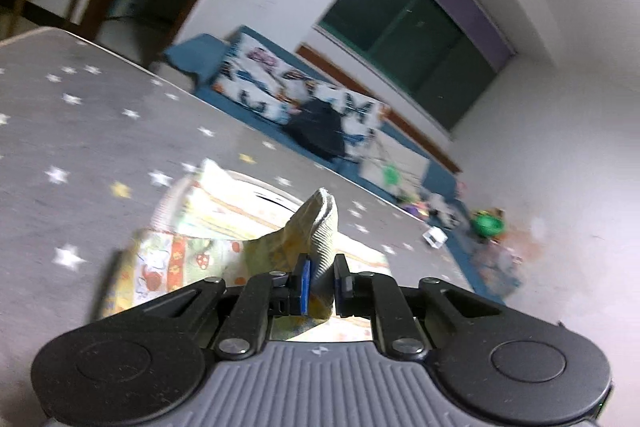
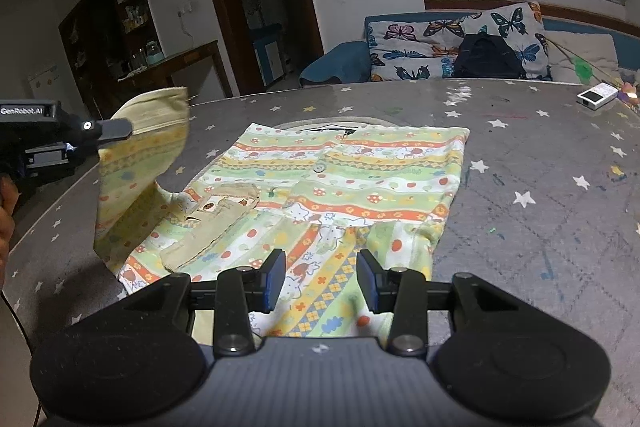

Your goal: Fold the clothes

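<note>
Nearest the right wrist camera, the right tongs [image 2: 321, 279] hang spread apart with nothing between the blue pads [image 2: 276, 277], just above the lower hem of a child's printed garment [image 2: 352, 187]. The garment lies mostly flat on the grey star-patterned counter [image 2: 540, 163], front up, its green, orange and yellow bands running across and a small button [image 2: 318, 168] at the chest.

The left tongs [image 1: 321, 281] are clenched on the ribbed cuff of the garment's sleeve [image 1: 320, 227]. In the right view that sleeve [image 2: 144, 155] is lifted off the counter and tilts up toward the left, with a hand [image 2: 6, 203] behind the tool.

A small white box [image 2: 596, 95] sits near the far right edge of the counter. Beyond it stands a blue sofa [image 2: 340, 65] with butterfly cushions [image 2: 416, 47] and a dark bag [image 2: 488, 57], possibly a backpack; the left view is too blurred to confirm.
</note>
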Motion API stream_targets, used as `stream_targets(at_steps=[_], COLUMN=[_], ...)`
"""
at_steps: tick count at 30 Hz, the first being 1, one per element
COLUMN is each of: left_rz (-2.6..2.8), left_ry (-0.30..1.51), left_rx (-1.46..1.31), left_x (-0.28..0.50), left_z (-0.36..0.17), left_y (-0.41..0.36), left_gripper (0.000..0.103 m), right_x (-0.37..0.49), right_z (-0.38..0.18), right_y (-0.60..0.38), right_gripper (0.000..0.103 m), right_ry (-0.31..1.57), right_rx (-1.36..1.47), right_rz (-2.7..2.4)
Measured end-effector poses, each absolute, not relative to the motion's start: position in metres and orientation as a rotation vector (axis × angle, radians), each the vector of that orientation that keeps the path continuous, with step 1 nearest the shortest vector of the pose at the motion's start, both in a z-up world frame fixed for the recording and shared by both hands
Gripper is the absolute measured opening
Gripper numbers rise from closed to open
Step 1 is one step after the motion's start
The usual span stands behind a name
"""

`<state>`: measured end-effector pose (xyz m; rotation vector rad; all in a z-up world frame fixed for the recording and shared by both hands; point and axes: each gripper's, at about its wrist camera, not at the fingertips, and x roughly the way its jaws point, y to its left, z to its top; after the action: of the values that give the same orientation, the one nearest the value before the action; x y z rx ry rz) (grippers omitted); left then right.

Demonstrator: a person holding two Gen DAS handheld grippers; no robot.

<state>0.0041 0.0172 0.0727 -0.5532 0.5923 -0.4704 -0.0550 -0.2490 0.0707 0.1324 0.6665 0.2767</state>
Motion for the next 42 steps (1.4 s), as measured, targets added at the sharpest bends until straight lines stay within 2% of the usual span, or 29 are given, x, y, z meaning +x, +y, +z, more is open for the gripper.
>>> stream_targets(at_steps=[7,8,10,14,17,28,33,42], left_rz=[-0.569,-0.577,-0.586,-0.626,-0.634,-0.444,-0.345,-0.361], left_ry=[0.623,0.637,0.669,0.710,0.725,0.727,0.806,0.828], left_rx=[-0.577,-0.569,-0.552,-0.499,-0.469,-0.383,-0.343,-0.170], left_x=[0.009,0.009,0.007,0.000,-0.005,0.007,0.014,0.004], left_z=[0.061,0.058,0.052,0.042,0.037,0.029,0.013,0.016], left_y=[-0.021,-0.025,-0.034,-0.049,-0.052,-0.001,0.018,0.001], left_gripper=[0.014,0.016,0.034,0.038,0.047,0.046,0.045,0.047], right_x=[-0.055,-0.055,-0.054,-0.054,-0.053,-0.037,-0.030,-0.033], right_z=[0.067,0.066,0.065,0.062,0.062,0.067,0.061,0.054], right_y=[-0.253,-0.253,-0.254,-0.256,-0.258,-0.246,-0.229,-0.208], right_gripper=[0.039,0.039,0.039,0.039,0.039,0.039,0.039,0.039], right_ry=[0.675,0.676,0.677,0.683,0.685,0.692,0.715,0.742], right_rx=[0.146,0.149,0.154,0.164,0.167,0.160,0.108,-0.014], right_rz=[0.271,0.270,0.267,0.261,0.254,0.318,0.361,0.396])
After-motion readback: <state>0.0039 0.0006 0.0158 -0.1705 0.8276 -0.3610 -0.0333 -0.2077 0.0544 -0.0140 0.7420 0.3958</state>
